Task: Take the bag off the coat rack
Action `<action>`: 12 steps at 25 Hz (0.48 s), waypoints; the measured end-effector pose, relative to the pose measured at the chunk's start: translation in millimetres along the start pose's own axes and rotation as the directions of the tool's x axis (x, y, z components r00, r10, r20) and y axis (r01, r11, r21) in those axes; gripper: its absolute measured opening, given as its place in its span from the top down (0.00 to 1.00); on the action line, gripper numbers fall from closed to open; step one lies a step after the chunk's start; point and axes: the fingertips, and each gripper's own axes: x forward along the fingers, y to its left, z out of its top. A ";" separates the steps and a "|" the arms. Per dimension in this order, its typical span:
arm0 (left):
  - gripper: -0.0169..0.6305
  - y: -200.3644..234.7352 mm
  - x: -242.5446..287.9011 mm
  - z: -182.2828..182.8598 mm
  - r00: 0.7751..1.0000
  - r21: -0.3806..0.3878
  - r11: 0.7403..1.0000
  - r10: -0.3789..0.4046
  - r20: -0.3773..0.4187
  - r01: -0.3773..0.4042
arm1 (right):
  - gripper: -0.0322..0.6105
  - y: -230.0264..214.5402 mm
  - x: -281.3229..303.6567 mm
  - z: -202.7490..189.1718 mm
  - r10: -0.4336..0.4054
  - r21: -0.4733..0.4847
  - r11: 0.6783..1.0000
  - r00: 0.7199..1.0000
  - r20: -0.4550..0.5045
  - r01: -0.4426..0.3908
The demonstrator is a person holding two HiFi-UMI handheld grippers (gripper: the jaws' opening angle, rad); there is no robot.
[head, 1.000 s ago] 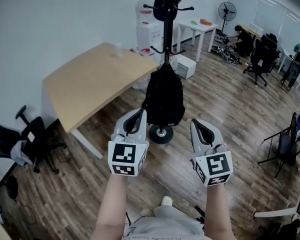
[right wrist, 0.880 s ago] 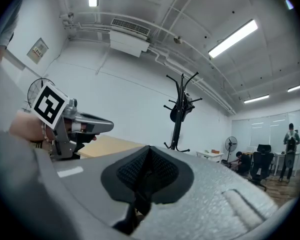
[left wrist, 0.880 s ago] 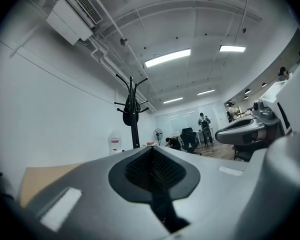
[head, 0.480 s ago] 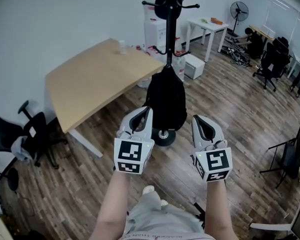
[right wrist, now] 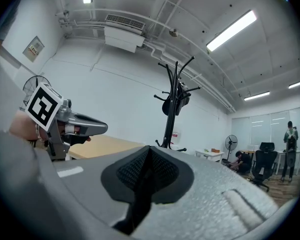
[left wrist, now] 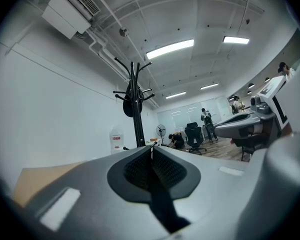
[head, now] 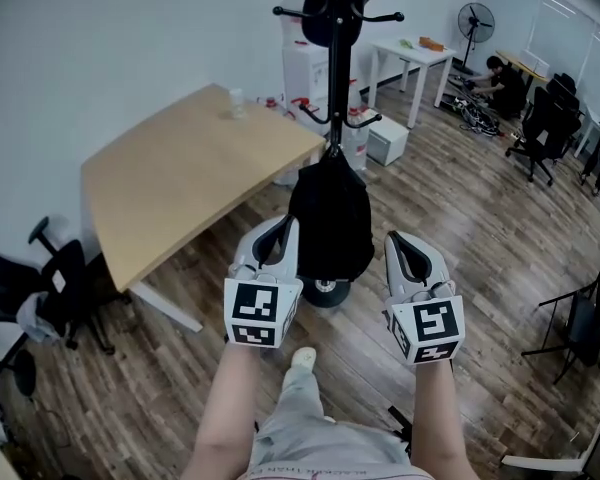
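Note:
A black backpack (head: 329,218) hangs from a low hook of the black coat rack (head: 335,78), whose round base (head: 325,292) stands on the wood floor. In the head view my left gripper (head: 285,224) is just left of the bag and my right gripper (head: 395,240) just right of it, both level, shut and empty. The rack's upper hooks (left wrist: 134,91) show ahead in the left gripper view, with a dark item hung near the top. In the right gripper view the coat rack (right wrist: 174,104) stands ahead, and the left gripper (right wrist: 70,124) shows at the left.
A light wooden desk (head: 185,173) stands left of the rack, with a black office chair (head: 50,288) at its near end. A water dispenser (head: 308,68), a white table (head: 415,63) and a fan (head: 477,23) lie beyond. People and chairs (head: 540,118) are at the far right.
Both grippers have moved forward toward the rack together, staying shut. The bag and rack now sit closer, and my foot has stepped forward beneath the hands.

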 end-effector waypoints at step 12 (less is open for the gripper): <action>0.85 54.9 111.6 -34.3 0.993 -0.045 0.992 -0.115 -0.028 0.114 | 0.71 -38.1 112.5 -26.7 0.012 0.072 0.997 0.999 -0.037 -0.010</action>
